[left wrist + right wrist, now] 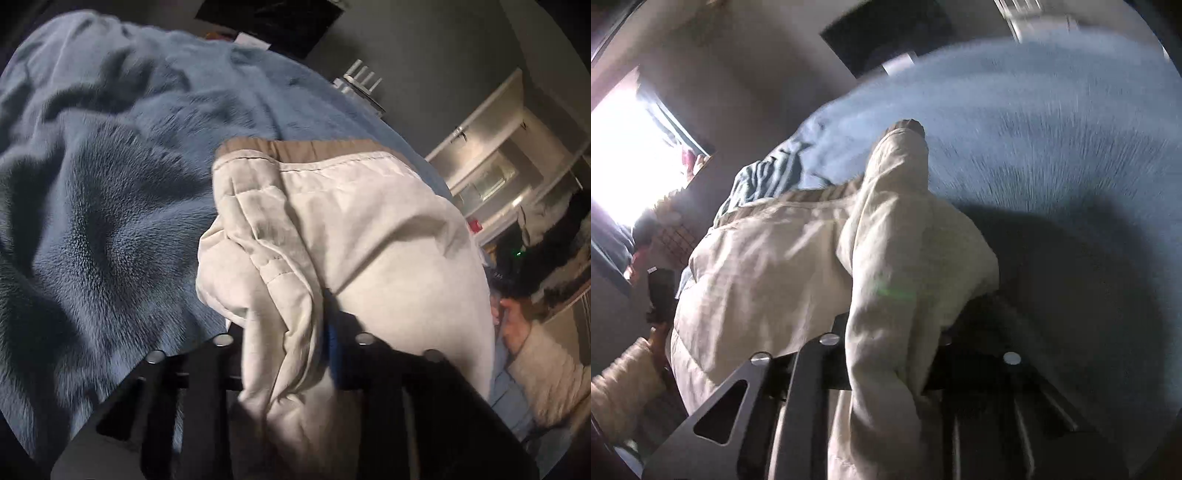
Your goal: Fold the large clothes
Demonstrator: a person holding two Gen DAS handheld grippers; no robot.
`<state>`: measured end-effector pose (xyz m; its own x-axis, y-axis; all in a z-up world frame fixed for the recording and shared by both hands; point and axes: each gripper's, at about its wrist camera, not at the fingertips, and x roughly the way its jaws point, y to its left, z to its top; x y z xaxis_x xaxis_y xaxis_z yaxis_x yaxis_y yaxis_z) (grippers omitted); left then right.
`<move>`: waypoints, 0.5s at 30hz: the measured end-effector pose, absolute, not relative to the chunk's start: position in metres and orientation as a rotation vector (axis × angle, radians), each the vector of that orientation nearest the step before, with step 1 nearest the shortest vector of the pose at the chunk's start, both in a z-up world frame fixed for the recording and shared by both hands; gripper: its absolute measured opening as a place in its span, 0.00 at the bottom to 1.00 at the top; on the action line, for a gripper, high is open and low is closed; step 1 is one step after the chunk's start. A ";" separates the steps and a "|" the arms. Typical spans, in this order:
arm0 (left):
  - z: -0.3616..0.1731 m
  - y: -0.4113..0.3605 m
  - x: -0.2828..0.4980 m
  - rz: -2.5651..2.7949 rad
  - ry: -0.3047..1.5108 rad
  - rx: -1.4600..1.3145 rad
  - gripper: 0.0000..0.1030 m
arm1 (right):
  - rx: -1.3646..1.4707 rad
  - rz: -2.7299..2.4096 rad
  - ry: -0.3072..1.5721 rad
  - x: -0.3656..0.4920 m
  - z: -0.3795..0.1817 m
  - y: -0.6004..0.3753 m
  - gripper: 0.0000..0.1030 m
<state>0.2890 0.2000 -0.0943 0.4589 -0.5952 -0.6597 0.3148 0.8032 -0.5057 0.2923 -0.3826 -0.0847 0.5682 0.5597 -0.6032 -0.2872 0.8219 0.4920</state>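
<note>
Across the left wrist view, the left gripper (pixel 295 350) was clamped on a bunched fold of the beige garment (pixel 351 229), cloth pinched btwn its jaws & spilling toward the lens. Garment ran away from the claw, up and to the right, ending in a tan waistband (pixel 306 147) lying crosswise at the far end. It sat on a fluffy blue blanket (pixel 110 166), which filled the left side. At right edge a cream sleeve (pixel 546 373) showed, prob. the person's other arm.

Over in the right wrist view, the right gripper (pixel 890 354) was likewise shut tight on a gathered ridge of the same garment (pixel 768 266); most of the fabric spread to the left of the claw, w/ the striped band edge (pixel 812 195) far-left and blanket (pixel 1052 140) to the right. Frame blurred.

Judgement: both claws held the near edge at opposite sides, long axis pointing away from both, so the next move likely carries near edge fwd over the far end. Neither hand looked clearly nearer.

Garment: pale beige woven cotton, creased, stitched seams, limp; looked like trousers or shorts.
</note>
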 end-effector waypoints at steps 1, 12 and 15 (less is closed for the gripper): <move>-0.088 0.199 0.282 -0.584 0.923 -0.338 0.21 | 0.351 0.509 0.802 0.284 -0.077 -0.383 0.11; -0.008 0.183 0.211 -0.768 0.791 -0.415 0.17 | 0.299 0.548 0.536 0.150 0.029 -0.391 0.09; 0.009 0.166 0.197 -0.825 0.812 -0.396 0.17 | 0.356 0.548 0.504 0.126 0.048 -0.418 0.09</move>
<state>0.1972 0.1663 0.0090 0.4096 -0.7755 -0.4805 0.4923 0.6313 -0.5992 0.1258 -0.4181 0.0483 0.7385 0.5724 -0.3562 -0.4028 0.7983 0.4477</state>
